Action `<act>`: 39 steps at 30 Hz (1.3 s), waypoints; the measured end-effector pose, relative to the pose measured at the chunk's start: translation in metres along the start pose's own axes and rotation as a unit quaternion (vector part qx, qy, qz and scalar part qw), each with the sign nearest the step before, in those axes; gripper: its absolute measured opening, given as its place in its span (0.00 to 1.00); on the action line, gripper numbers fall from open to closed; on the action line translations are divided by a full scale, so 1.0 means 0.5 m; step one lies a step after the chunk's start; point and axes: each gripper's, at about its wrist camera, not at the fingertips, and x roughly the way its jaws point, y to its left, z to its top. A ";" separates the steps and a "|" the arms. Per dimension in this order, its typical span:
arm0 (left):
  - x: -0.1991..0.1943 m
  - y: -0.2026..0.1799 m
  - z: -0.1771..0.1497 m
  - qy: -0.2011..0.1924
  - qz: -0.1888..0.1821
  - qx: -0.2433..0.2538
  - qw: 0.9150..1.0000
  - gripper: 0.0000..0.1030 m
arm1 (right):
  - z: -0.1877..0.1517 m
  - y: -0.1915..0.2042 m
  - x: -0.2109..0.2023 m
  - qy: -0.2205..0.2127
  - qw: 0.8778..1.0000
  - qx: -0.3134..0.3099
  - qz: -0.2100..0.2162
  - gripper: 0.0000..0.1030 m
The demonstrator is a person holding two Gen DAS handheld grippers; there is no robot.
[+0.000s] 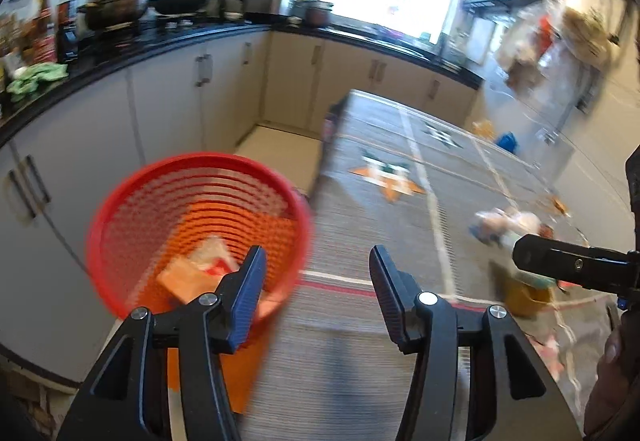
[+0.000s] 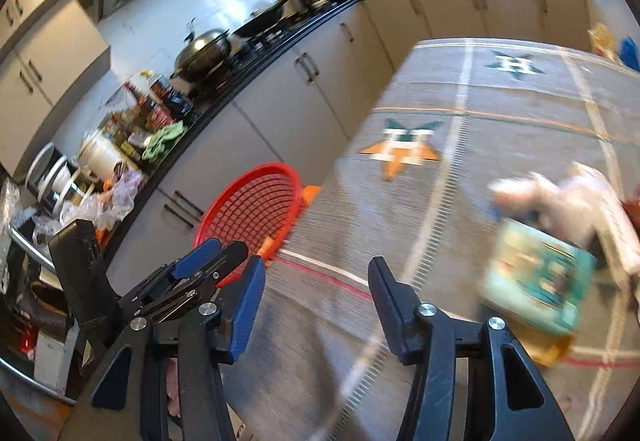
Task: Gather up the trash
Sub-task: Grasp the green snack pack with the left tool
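1. Red basket [image 1: 196, 225] sits at the table's [image 1: 360, 321] left edge, w/ wrappers [image 1: 200, 269] lying inside.
2. Left tool [image 1: 316, 289]: jaws spread wide, nothing betw. them, just right of the basket.
3. Right tool [image 2: 316, 297]: jaws apart, empty, further right of the basket.
4. Teal packet [image 2: 536, 281] and white crumpled trash [image 2: 568, 197] lie on the table, well right of the basket; both blurred.

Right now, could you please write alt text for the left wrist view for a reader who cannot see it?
The open, empty left claw hangs over a patterned grey tablecloth, with a red plastic mesh basket holding crumpled wrappers at its left. Blurred trash lies farther right; kitchen counters stand behind.
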 end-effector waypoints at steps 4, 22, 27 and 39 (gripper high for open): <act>0.019 -0.071 -0.002 0.025 -0.043 0.017 0.999 0.51 | -0.026 -0.070 -0.070 -0.020 0.999 0.029 -0.013 0.56; 0.155 -0.293 0.022 0.135 -0.146 0.029 0.980 0.64 | -0.125 -0.306 -0.336 -0.126 0.981 0.141 -0.049 0.60; 0.215 -0.325 0.018 0.164 -0.152 0.013 0.975 0.64 | -0.148 -0.352 -0.374 -0.139 0.976 0.160 -0.049 0.61; 0.195 -0.361 0.017 0.136 -0.177 0.022 0.975 0.22 | -0.160 -0.450 -0.437 -0.178 0.958 0.204 -0.099 0.64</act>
